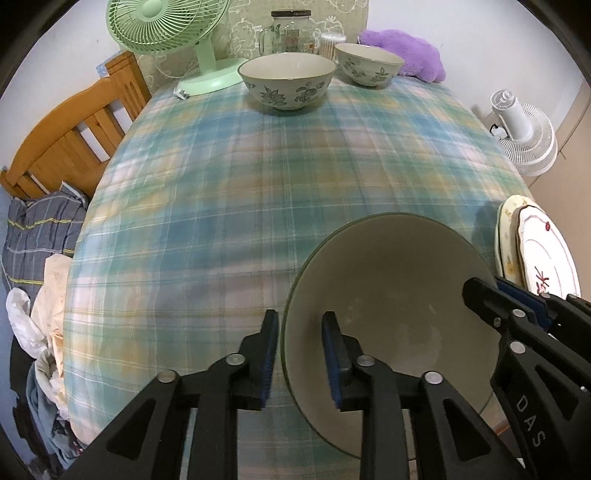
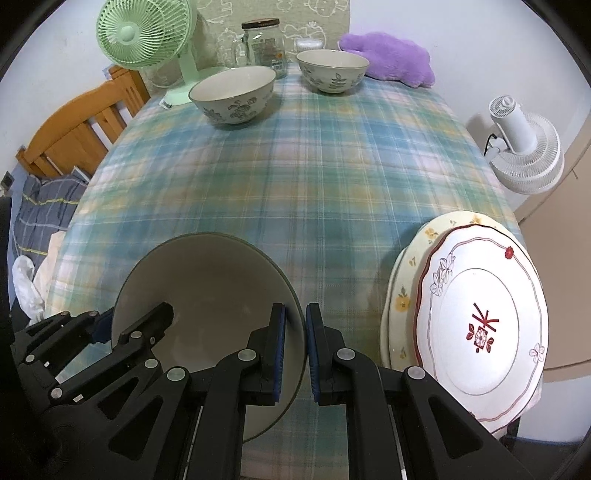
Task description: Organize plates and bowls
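Note:
A large pale bowl with a green rim (image 1: 391,295) (image 2: 210,284) is at the near edge of the plaid table. My left gripper (image 1: 300,325) has its jaws either side of the bowl's left rim with gaps showing. My right gripper (image 2: 295,317) is closed on the bowl's right rim; it shows at the right of the left wrist view (image 1: 491,291). Two floral bowls (image 1: 287,83) (image 1: 368,62) stand at the far end, also in the right wrist view (image 2: 233,94) (image 2: 332,70). Stacked plates (image 2: 480,328) (image 1: 543,251) lie at the near right.
A green desk fan (image 1: 166,26), a glass jar (image 1: 291,31) and a purple plush (image 1: 406,51) stand along the table's far edge. A wooden bed frame (image 1: 74,129) and bedding are at left. A white fan (image 2: 524,144) is beyond the right edge.

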Tool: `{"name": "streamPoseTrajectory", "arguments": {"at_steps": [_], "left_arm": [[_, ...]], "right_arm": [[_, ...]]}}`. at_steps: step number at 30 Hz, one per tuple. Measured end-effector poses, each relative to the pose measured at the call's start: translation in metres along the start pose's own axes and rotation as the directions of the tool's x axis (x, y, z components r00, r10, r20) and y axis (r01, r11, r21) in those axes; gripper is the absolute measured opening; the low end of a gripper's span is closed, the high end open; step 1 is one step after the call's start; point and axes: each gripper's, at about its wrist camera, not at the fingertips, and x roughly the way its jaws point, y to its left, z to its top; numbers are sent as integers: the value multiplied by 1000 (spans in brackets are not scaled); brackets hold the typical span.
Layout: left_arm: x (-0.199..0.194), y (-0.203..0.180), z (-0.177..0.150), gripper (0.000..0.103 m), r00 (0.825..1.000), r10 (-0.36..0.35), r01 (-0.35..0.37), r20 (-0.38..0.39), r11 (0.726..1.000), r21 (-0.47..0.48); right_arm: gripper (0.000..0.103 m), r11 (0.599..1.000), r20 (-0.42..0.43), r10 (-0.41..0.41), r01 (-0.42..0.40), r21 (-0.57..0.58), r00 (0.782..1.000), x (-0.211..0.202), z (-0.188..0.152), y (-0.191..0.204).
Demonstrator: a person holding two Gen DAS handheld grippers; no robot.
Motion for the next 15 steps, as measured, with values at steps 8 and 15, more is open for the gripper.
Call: {"name": "streamPoseTrajectory", "arguments": {"at_steps": [8, 15], "left_arm": [[-18, 12, 14, 65, 996, 22, -20, 82, 1000, -24], [-26, 31, 37, 67, 994, -14, 17, 111, 1000, -26]], "right_arm": [[20, 1000, 7, -7, 7, -16, 1000, -3, 5, 8], [38, 998, 69, -56, 55, 7, 996, -22, 23, 14]]}}
